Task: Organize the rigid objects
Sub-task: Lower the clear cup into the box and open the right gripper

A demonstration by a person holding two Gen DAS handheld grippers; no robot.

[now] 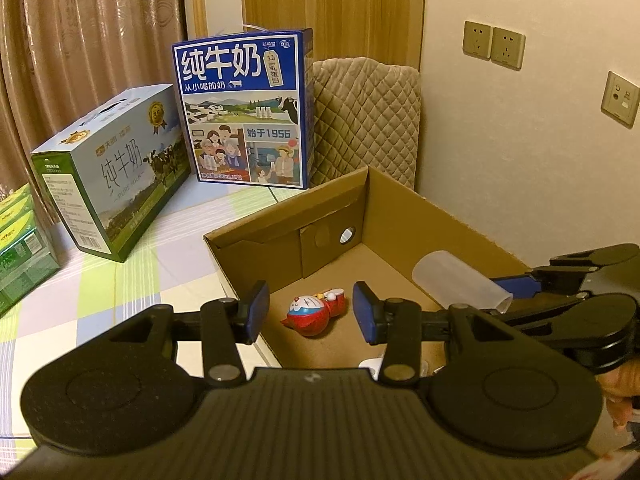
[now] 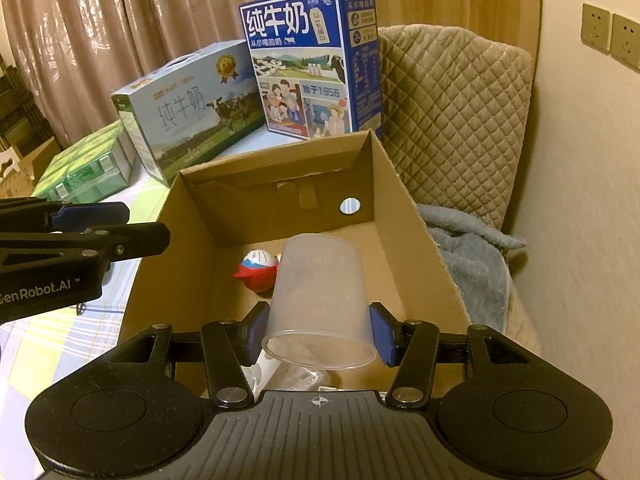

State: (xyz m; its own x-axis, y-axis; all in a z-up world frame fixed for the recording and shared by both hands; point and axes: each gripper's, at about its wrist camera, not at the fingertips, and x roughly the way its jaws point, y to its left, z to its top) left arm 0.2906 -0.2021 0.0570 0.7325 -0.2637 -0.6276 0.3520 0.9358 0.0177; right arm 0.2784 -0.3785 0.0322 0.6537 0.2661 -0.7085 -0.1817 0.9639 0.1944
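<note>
Left tongs (image 1: 310, 312) hang released over the cardboard box (image 1: 400, 204); through their camera I see the red-and-blue toy (image 1: 316, 314) lying on the box floor between the spread pads. From the right camera, my right tongs (image 2: 318, 338) grasp the translucent plastic cup (image 2: 318, 304) sideways above the box (image 2: 392, 184), the toy (image 2: 256, 270) just beyond.

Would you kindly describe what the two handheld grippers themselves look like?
Both are matte black plastic. The left gripper and right gripper each have two blue-padded fingers on pivoting black linkages with silver rivets, a ribbed base and round dimpled discs on each side. White "GenRobot.AI" lettering marks the left gripper's side. No cables or sleeves show.
</note>
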